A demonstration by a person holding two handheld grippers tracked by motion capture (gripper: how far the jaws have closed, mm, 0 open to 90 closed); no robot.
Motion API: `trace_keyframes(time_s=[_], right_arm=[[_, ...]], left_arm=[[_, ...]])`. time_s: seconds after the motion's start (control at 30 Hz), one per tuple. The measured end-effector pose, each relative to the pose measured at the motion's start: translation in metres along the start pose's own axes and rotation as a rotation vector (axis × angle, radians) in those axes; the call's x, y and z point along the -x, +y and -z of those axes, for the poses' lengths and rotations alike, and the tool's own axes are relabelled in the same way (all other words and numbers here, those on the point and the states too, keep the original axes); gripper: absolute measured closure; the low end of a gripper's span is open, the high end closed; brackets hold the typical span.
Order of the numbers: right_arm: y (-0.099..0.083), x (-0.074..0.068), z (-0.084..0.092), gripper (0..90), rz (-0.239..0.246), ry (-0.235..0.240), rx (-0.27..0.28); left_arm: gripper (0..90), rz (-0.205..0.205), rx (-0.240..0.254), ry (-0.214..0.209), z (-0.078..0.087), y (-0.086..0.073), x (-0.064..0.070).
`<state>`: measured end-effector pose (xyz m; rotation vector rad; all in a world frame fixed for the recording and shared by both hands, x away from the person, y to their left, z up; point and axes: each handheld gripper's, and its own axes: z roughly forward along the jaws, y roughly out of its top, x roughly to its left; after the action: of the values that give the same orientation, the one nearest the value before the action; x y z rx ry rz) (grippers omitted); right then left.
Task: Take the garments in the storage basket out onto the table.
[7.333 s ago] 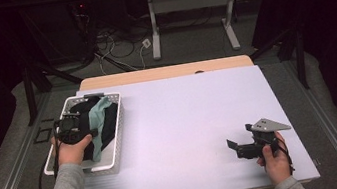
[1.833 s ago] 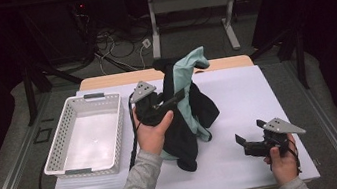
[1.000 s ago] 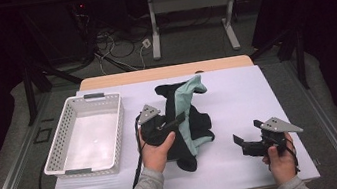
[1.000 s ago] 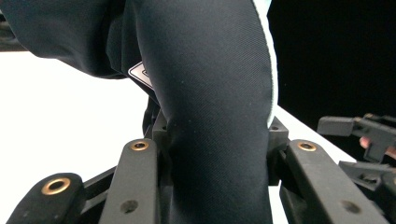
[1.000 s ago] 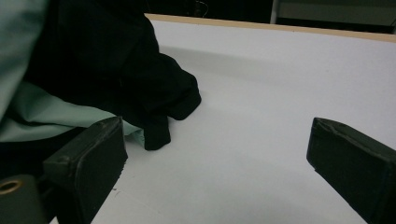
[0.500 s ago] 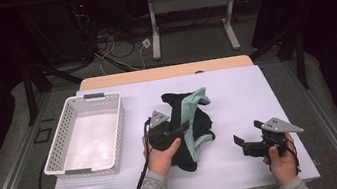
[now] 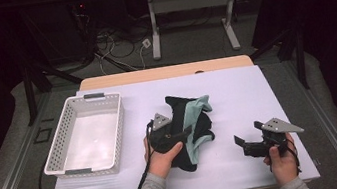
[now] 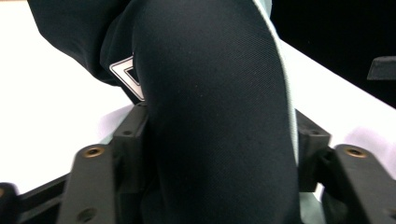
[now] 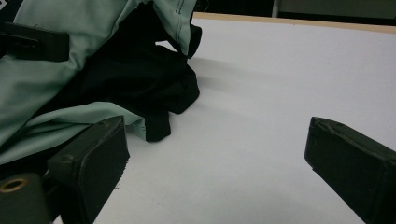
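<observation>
Lowered since half a second ago, the black and mint-green garment (image 7: 191, 130) now lies crumpled flatter on the white table cover (image 7: 236, 89), near its middle, where earlier it was held up well above the surface. The left gripper (image 7: 177, 136) has come down with it and rests at the garment's left edge, the person's left hand (image 7: 161, 157) wrapped around its body. In the left gripper view a thick fold of black cloth (image 8: 215, 116) runs up between the two jaws, which are clenched on it; a small white label shows on the fabric behind. The right gripper (image 7: 249, 144) has kept its place near the table's front right, held by the right hand (image 7: 281, 161), well apart from the garment. In the right gripper view its jaws stand wide apart with bare table between them. An empty white basket (image 7: 62, 140) sits at the table's left side, apart from the garment.
</observation>
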<state>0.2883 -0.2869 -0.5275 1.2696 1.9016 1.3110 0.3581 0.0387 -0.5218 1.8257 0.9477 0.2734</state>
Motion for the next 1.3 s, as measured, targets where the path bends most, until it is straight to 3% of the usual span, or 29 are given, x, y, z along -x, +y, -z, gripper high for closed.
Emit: trace_keyframes(time_s=[0.17,0.27,0.37,0.47,0.63,0.8,1.03,1.3], right_arm=[[0.0,0.001,0.001,6.2,-0.001,-0.002,-0.001],[-0.001,0.002,0.0,6.3,-0.002,-0.001,0.003],[-0.002,0.002,0.0,6.3,0.002,-0.005,-0.002],[-0.003,0.003,0.0,6.3,-0.005,-0.004,0.009],[-0.005,0.003,0.003,6.5,-0.011,-0.014,-0.01],[-0.006,0.003,0.005,6.5,-0.001,-0.013,-0.003],[-0.007,0.003,0.007,6.5,-0.003,-0.009,-0.01],[-0.006,0.001,0.007,6.5,0.001,-0.01,-0.005]], left_arm=[[27.6,0.016,-0.006,-0.015,0.0,0.0,0.002],[16.9,-0.002,-0.016,0.019,-0.001,0.0,0.001],[10.0,0.013,-0.032,0.031,-0.002,0.001,-0.004],[6.1,0.05,-0.029,0.026,-0.002,0.001,-0.007],[0.3,0.041,-0.04,0.031,0.0,0.002,-0.007],[0.0,0.056,-0.037,0.022,0.001,0.002,-0.007],[0.2,0.085,-0.035,0.06,0.006,0.002,-0.007],[0.3,0.089,-0.023,0.046,0.013,0.004,-0.009]])
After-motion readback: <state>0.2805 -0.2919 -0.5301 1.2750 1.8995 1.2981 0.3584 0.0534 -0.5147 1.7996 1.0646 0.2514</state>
